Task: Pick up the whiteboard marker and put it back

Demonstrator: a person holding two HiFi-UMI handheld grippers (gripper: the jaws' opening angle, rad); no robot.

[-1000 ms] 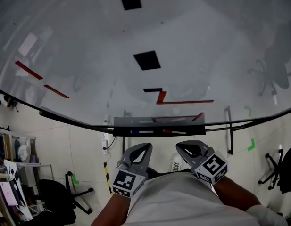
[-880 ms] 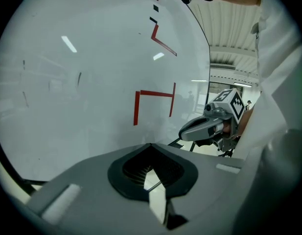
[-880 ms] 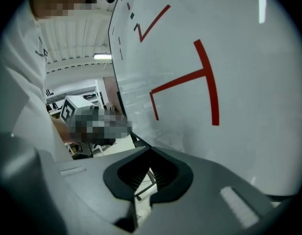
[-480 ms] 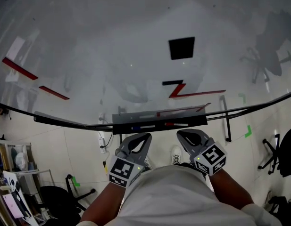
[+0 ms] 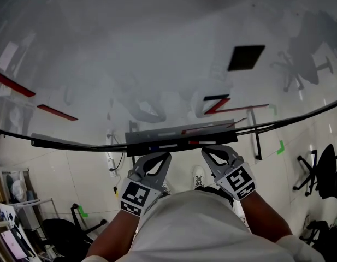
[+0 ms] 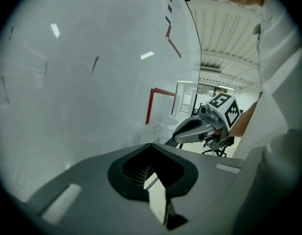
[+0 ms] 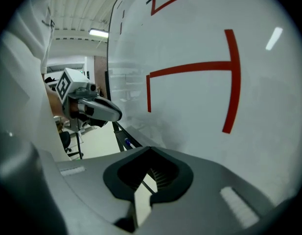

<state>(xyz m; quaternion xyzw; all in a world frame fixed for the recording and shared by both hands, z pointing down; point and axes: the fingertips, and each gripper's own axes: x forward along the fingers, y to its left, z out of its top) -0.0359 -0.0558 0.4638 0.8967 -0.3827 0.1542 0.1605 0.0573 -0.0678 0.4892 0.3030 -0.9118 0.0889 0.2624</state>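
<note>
A dark marker tray runs along the whiteboard's lower edge. On it lie a blue-capped marker and a red-capped marker; the blue one also shows in the right gripper view. My left gripper is just below the tray's left part, shut and empty. Under the tray's right part my right gripper is shut too, holding nothing. Each gripper appears in the other's view: the right gripper and the left gripper.
The whiteboard carries red lines, a black square and a red rectangle outline. Below are the board's stand, office chairs, green floor tape and a shelf at the lower left.
The head view has swung, so the board's markings slid up and to the right. Both grippers stay shut and now sit closer under the tray.
</note>
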